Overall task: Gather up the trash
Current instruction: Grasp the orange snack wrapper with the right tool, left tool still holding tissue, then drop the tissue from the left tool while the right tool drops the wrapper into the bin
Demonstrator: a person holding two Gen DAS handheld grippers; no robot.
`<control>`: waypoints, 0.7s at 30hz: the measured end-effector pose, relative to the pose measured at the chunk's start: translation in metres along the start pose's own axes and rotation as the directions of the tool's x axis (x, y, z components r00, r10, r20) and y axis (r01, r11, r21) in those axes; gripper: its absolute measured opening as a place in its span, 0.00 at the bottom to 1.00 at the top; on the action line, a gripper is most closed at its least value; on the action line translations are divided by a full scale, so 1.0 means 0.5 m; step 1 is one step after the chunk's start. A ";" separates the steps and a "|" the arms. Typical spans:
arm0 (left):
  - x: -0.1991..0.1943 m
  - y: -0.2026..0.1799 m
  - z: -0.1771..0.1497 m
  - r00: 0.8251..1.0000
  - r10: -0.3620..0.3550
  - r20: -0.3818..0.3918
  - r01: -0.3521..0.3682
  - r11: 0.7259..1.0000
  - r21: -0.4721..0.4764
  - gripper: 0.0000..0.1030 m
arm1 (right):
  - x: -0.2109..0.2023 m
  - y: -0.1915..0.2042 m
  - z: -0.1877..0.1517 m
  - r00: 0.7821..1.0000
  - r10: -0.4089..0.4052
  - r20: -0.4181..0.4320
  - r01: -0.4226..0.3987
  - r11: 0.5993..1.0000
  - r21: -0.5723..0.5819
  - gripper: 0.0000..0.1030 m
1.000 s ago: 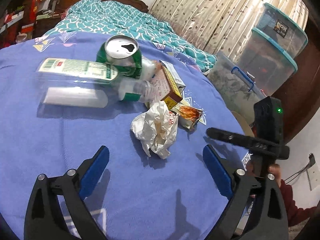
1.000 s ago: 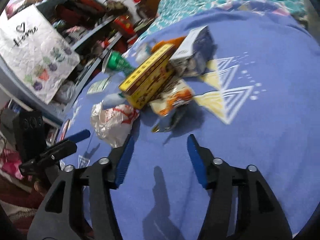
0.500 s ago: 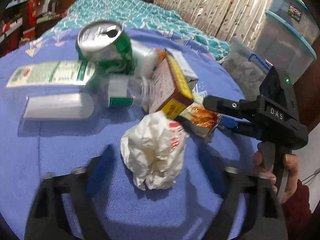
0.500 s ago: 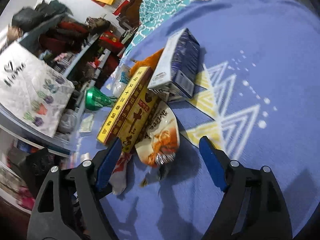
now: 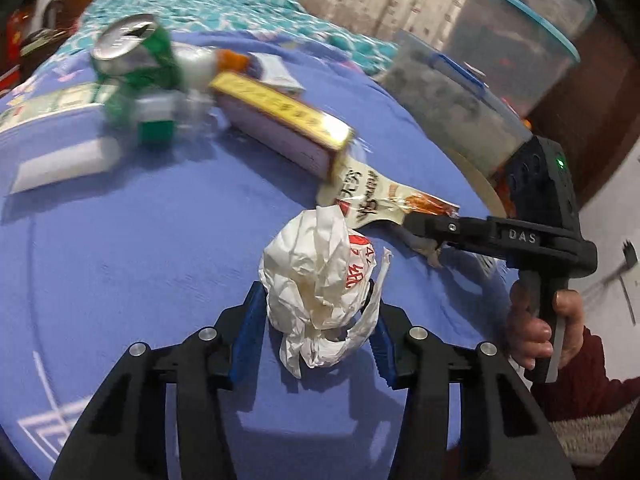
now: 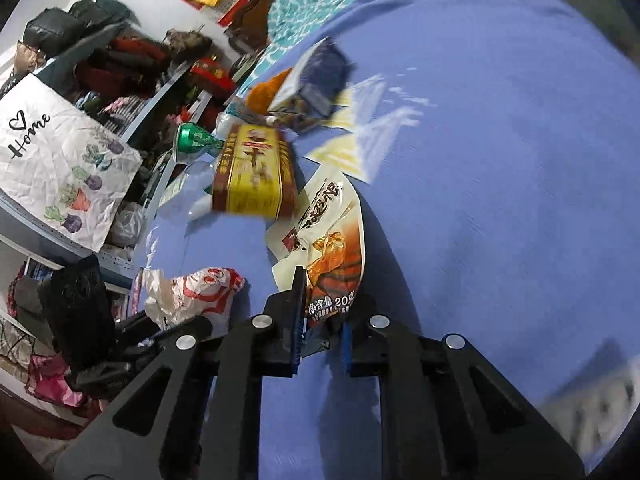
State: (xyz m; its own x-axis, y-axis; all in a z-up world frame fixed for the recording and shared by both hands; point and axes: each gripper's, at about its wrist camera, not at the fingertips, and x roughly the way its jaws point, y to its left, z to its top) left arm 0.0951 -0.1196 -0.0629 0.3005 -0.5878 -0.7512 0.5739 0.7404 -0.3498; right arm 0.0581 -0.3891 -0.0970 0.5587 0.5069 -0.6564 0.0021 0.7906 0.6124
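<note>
A crumpled white paper wrapper with red print lies on the blue cloth, and my left gripper is shut on it. It also shows in the right wrist view. My right gripper is shut on the lower end of a snack packet with orange print; in the left wrist view the packet runs from the right gripper toward a yellow box. A green can and a clear plastic bottle lie further back.
The yellow box, a dark blue carton and the green can lie in a pile on the blue-covered table. Cluttered shelves stand at the left. Stacked plastic tubs stand beyond the table's right edge.
Both grippers moved forward and closed: the left one onto the crumpled wrapper, the right one onto the end of the snack packet. The yellow box has tipped down flatter.
</note>
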 end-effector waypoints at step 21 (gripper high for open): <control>0.107 -0.150 0.040 0.987 -0.108 -0.117 0.119 0.988 0.094 0.45 | -0.142 -0.098 -0.085 0.979 -0.066 0.192 0.045 0.993 0.108 0.16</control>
State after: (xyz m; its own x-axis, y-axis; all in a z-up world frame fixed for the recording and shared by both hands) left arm 0.0833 -0.2131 -0.0654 0.1459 -0.6221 -0.7692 0.6747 0.6313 -0.3825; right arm -0.0172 -0.4492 -0.0991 0.7061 0.3786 -0.5984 0.1170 0.7711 0.6259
